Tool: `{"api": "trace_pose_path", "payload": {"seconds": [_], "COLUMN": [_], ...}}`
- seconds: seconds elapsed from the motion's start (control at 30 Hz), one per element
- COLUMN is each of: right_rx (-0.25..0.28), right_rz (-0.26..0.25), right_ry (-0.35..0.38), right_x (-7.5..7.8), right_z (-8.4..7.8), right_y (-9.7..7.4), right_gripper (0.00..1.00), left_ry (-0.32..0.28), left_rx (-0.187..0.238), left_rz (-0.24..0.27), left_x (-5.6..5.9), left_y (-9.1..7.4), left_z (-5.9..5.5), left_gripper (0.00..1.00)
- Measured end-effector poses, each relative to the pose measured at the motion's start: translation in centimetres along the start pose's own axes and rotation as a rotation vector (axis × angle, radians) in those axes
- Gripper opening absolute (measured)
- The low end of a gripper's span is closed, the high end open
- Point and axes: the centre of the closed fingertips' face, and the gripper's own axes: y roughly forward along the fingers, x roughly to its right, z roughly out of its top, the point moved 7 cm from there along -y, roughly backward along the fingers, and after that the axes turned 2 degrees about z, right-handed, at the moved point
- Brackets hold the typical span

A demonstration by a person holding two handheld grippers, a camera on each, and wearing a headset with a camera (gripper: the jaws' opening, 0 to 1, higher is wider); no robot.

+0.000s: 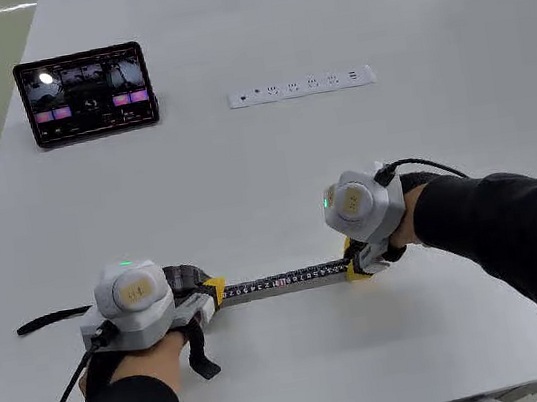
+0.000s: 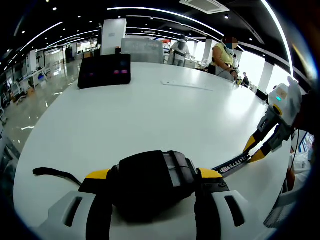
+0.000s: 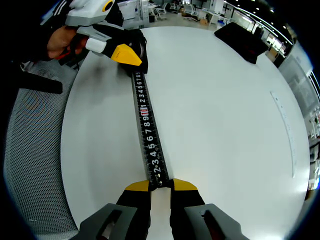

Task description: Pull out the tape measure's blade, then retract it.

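- Black, rubber-clad tape measure case (image 2: 150,182) sits on the counter (image 1: 246,184) close to its near edge, toward the left. The left hand-held gripper (image 2: 152,175) is clenched across its sides, yellow tips flanking it.
- A dark wrist strap (image 1: 49,321) lies loose on the counter, running from the case toward the left edge.
- The blade (image 3: 149,135) lies flat along the counter from the case's mouth toward the right, numbers up, partly drawn out.
- The right hand-held gripper (image 3: 161,186) pinches the blade's free end between its closed tips.
- Handling, as I judge it: the case looks compact and fairly weighty with grippy sides, so clamping its flanks suits it. The blade is thin sprung steel, stiff lengthwise yet apt to kink, smooth-faced, and likely to snap back if let go. Hold it at the end hook and feed it home slowly.
- Farther off, a white power strip (image 1: 300,86) lies mid-counter, and a tablet (image 1: 86,93) sits toward the far left corner.
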Motion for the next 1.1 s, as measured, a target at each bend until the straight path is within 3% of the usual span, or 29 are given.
{"api": "trace_pose_path", "payload": {"seconds": [1.1], "right_rx": [-0.023], "right_rz": [-0.005], "right_ry": [-0.004], "right_x": [-0.1], "right_z": [1.1], "right_y": [0.3], "right_gripper": [0.1], "left_ry": [0.004], "left_rx": [-0.002], "left_rz": [0.004], "left_x": [0.1], "left_y": [0.0], "left_z": [0.0], "left_gripper": [0.63]}}
